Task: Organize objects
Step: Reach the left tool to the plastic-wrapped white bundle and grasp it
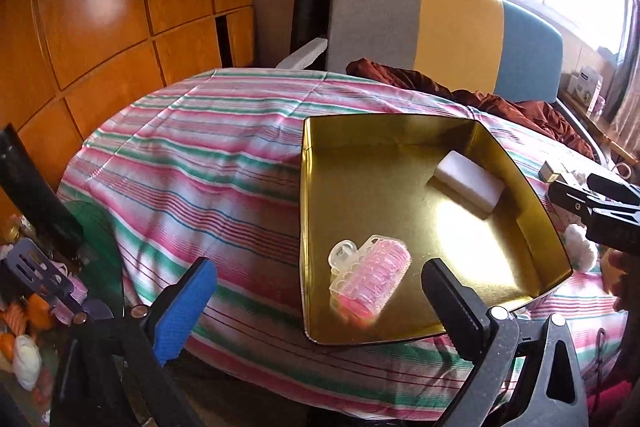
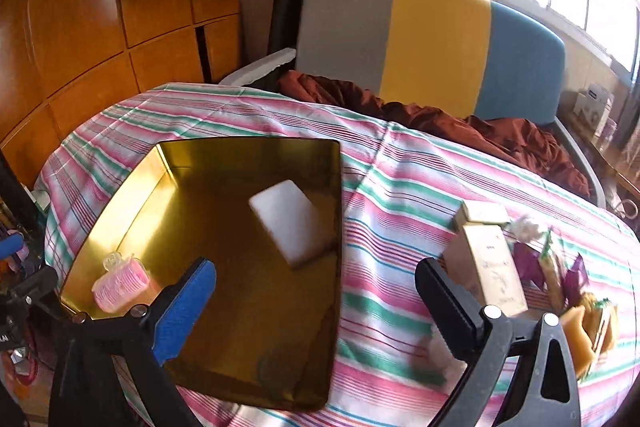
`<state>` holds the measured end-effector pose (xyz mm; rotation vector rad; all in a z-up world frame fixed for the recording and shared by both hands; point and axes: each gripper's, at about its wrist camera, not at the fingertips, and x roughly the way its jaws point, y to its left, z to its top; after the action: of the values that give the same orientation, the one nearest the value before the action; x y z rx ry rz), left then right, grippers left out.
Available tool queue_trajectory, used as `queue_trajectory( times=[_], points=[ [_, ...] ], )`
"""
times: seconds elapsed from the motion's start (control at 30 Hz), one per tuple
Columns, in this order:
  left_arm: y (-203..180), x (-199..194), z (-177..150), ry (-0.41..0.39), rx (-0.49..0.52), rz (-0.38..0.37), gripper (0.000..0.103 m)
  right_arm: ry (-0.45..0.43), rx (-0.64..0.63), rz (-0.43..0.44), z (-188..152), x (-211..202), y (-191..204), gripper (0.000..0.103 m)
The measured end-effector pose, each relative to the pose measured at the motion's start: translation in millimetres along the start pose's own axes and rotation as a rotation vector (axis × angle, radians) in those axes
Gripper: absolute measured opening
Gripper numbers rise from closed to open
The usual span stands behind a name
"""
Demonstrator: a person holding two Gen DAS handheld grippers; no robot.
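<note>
A gold metal tray [image 1: 360, 187] lies on the striped tablecloth. In it are a white foam block [image 1: 468, 183] at the far right side and a pink hair roller [image 1: 370, 277] with a clear clip at the near side. My left gripper [image 1: 318, 311] hovers open over the tray's near edge, just short of the roller, with nothing between its pads. The right wrist view shows the same tray [image 2: 240, 287], block [image 2: 290, 223] and roller [image 2: 120, 285]. My right gripper [image 2: 316, 307] stands open and empty above the tray's right rim.
To the right of the tray lie a beige box [image 2: 486, 267], a small gold box [image 2: 480, 213], purple wrappers [image 2: 528, 263], yellow pieces [image 2: 576, 327] and a cotton ball [image 1: 580, 247]. Brown cloth [image 2: 440, 115] and a striped chair back [image 2: 436, 47] are beyond.
</note>
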<state>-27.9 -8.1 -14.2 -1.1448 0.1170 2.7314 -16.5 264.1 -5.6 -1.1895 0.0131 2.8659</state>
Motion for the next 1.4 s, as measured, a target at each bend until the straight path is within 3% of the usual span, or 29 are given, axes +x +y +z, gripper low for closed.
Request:
queue_trajectory(
  times=[0.27, 0.6, 0.97, 1.17, 1.4],
  points=[
    [-22.4, -4.3, 2.9, -0.004, 0.060, -0.020, 0.103, -0.005, 0.054, -0.060, -11.5, -11.8, -40.0, 0.102],
    [-57.3, -9.8, 10.6, -0.018, 0.147, -0.067, 0.103, -0.035, 0.129, -0.202, -17.1, -35.3, -115.1, 0.102],
    [-120.2, -15.4, 21.4, -0.037, 0.289, -0.213, 0.103, -0.053, 0.292, -0.382, -37.0, -55.2, -219.8, 0.102],
    [-178.3, -14.6, 29.1, 0.014, 0.408, -0.355, 0.103, -0.059, 0.507, -0.365, -57.0, -61.4, -260.7, 0.102],
    [-262.3, -0.9, 20.5, 0.088, 0.563, -0.452, 0.103, -0.060, 0.547, -0.358, -60.3, -64.1, -266.3, 0.102]
  ],
)
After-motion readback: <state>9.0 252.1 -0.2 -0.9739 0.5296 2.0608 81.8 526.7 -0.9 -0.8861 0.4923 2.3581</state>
